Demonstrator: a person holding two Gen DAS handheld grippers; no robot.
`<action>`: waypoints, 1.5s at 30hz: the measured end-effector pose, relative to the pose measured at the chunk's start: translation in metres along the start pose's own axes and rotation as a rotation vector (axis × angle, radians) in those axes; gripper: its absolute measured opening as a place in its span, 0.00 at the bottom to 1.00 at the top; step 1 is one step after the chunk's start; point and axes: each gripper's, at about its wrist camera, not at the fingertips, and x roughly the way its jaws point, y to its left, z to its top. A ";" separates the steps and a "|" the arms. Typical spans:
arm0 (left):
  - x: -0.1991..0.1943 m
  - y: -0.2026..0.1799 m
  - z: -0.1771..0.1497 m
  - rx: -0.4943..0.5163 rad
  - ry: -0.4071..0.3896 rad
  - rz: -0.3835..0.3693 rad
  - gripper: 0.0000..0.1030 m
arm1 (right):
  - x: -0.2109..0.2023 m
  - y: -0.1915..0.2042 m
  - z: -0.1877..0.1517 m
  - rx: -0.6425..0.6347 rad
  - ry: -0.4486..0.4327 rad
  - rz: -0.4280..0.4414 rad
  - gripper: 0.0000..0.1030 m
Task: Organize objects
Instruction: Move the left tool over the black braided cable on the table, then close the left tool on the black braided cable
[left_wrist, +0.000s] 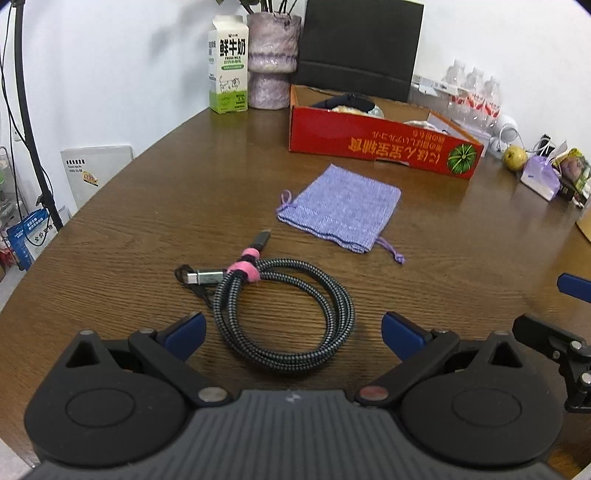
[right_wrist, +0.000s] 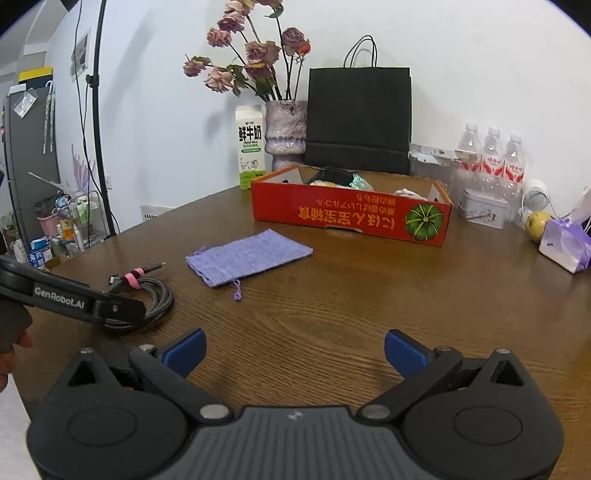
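A coiled black-and-grey braided cable (left_wrist: 291, 314) with a pink strap lies on the brown table, its near loop between the open blue fingers of my left gripper (left_wrist: 293, 334). Beyond it a flat lilac drawstring pouch (left_wrist: 341, 208) rests on the wood. In the right wrist view the cable (right_wrist: 151, 295) is at the left, partly hidden by the left gripper's arm, and the pouch (right_wrist: 249, 254) lies ahead and left of my right gripper (right_wrist: 294, 354), which stands open over bare wood with nothing between its fingers.
A red cardboard box (right_wrist: 351, 218) holding several items stands behind the pouch. Along the wall are a milk carton (right_wrist: 251, 147), a vase of dried roses (right_wrist: 286, 129), a black paper bag (right_wrist: 358, 118) and water bottles (right_wrist: 491, 155). A yellow fruit (right_wrist: 537, 223) and a lilac bag (right_wrist: 565, 243) sit far right.
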 end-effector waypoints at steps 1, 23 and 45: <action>0.003 -0.001 0.000 0.000 0.004 0.001 1.00 | 0.001 0.000 0.000 0.000 0.002 0.000 1.00; 0.026 -0.003 0.003 -0.012 -0.011 0.099 1.00 | 0.017 -0.001 0.001 0.008 0.003 -0.005 1.00; 0.025 0.005 0.002 -0.027 -0.057 0.088 0.89 | 0.026 -0.008 0.001 0.038 0.020 -0.001 1.00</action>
